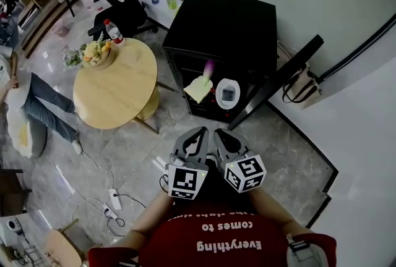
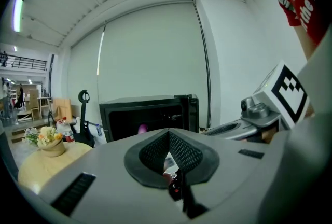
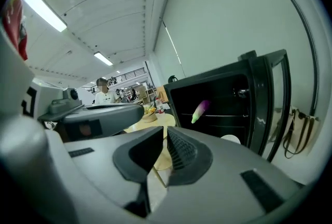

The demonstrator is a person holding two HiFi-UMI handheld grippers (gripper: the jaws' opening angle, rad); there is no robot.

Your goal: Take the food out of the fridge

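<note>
Food [image 1: 201, 88] waits on the far shelves of a boxy black fridge [image 1: 223, 25]: a glossy purple-and-green vegetable [image 1: 208, 68], a flat yellow piece [image 1: 197, 91] and a white tub [image 1: 228, 92]. Its door [image 1: 281, 74] hangs wide to the right (likely for easy reach). Near the person, the left gripper [image 1: 197, 136] and right gripper [image 1: 224, 137] point toward it, ribbed pads pressed together, holding nothing.

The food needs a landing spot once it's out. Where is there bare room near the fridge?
The table is bare on the side toward the fridge. Flowers and a bottle crowd its far edge. The fridge's top is bare too.
</note>
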